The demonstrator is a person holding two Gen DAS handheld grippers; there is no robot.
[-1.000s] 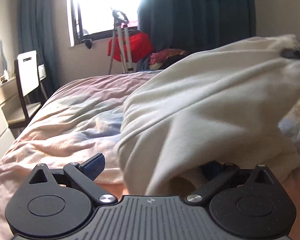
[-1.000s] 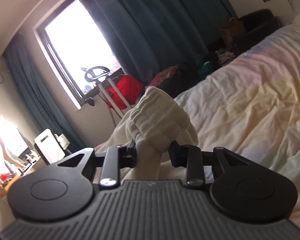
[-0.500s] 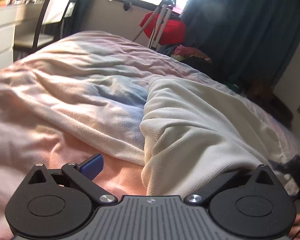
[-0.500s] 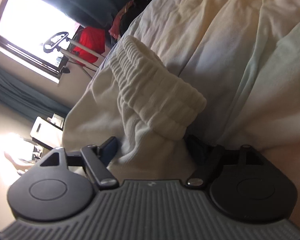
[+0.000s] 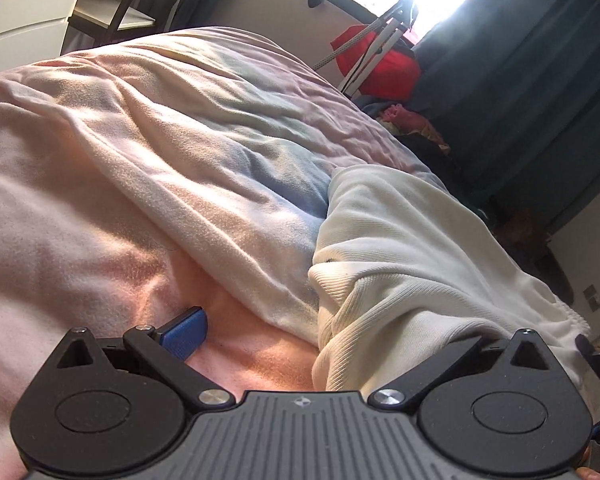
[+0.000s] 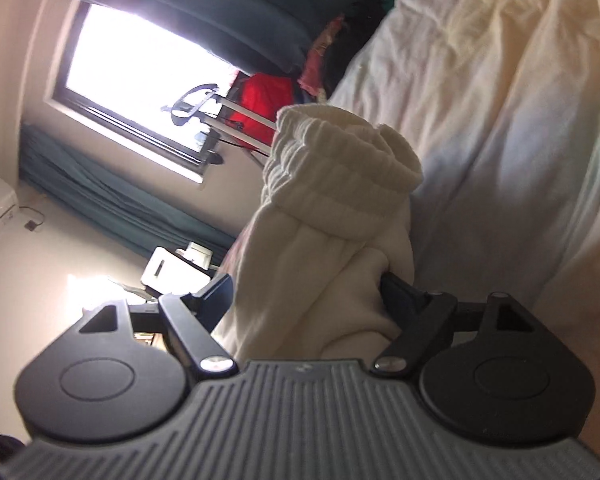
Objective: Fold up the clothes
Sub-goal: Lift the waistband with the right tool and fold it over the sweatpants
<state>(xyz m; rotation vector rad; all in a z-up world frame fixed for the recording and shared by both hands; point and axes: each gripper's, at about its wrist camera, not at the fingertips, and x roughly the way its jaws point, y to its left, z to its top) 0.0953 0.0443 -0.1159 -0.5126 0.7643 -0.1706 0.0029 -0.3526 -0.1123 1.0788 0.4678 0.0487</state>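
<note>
A cream white garment (image 5: 412, 264) lies stretched along the pink bedspread (image 5: 140, 184). My left gripper (image 5: 332, 340) is open and low over the bed. Its blue left fingertip (image 5: 184, 336) rests on the spread and the garment's ribbed hem drapes over the hidden right finger. My right gripper (image 6: 308, 300) is open with its jaws wide apart. The garment's ribbed waistband (image 6: 340, 176) and bunched cloth (image 6: 312, 280) sit loose between its fingers. The right gripper's edge shows in the left wrist view (image 5: 598, 360).
The bed's pale cover (image 6: 500, 100) fills the right view. Beyond the bed's far end stand a tripod (image 5: 376, 40), a red bag (image 5: 380, 64) and a clothes pile (image 5: 412, 120) below the window and teal curtains (image 5: 520, 60). A chair and white drawers (image 5: 28, 20) stand left.
The garment was held up by both grippers and came down flat on the bed. My right gripper went from shut on the waistband to open. Both grippers dropped low and tilted.
</note>
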